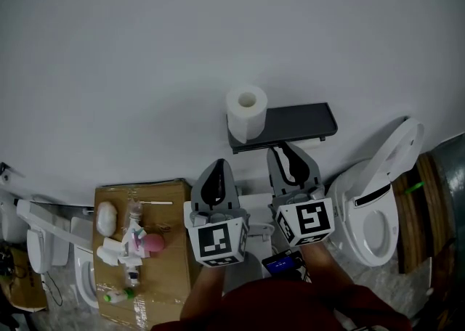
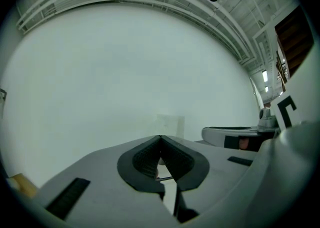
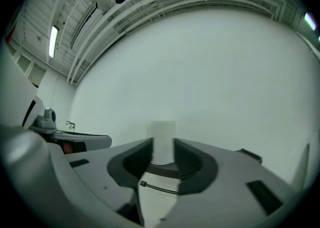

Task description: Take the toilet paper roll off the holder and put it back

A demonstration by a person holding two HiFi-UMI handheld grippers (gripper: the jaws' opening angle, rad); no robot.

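A white toilet paper roll (image 1: 245, 113) stands upright at the left end of a dark holder shelf (image 1: 301, 123) on the pale wall. Both grippers point level at the wall, short of the holder. My left gripper (image 1: 218, 164) is below the roll and touches nothing; in the left gripper view its jaws (image 2: 160, 137) meet tip to tip, and the roll (image 2: 171, 122) shows faintly beyond. My right gripper (image 1: 285, 148) is just under the shelf. Its jaws (image 3: 163, 144) stand a narrow gap apart with nothing between them, and the roll (image 3: 163, 134) shows through that gap, farther off.
A white toilet (image 1: 374, 213) with its lid raised stands at the right, a wooden object (image 1: 425, 202) beyond it. At the left, a cardboard box (image 1: 163, 264) carries several small items. More white fixtures (image 1: 43, 239) sit at the far left.
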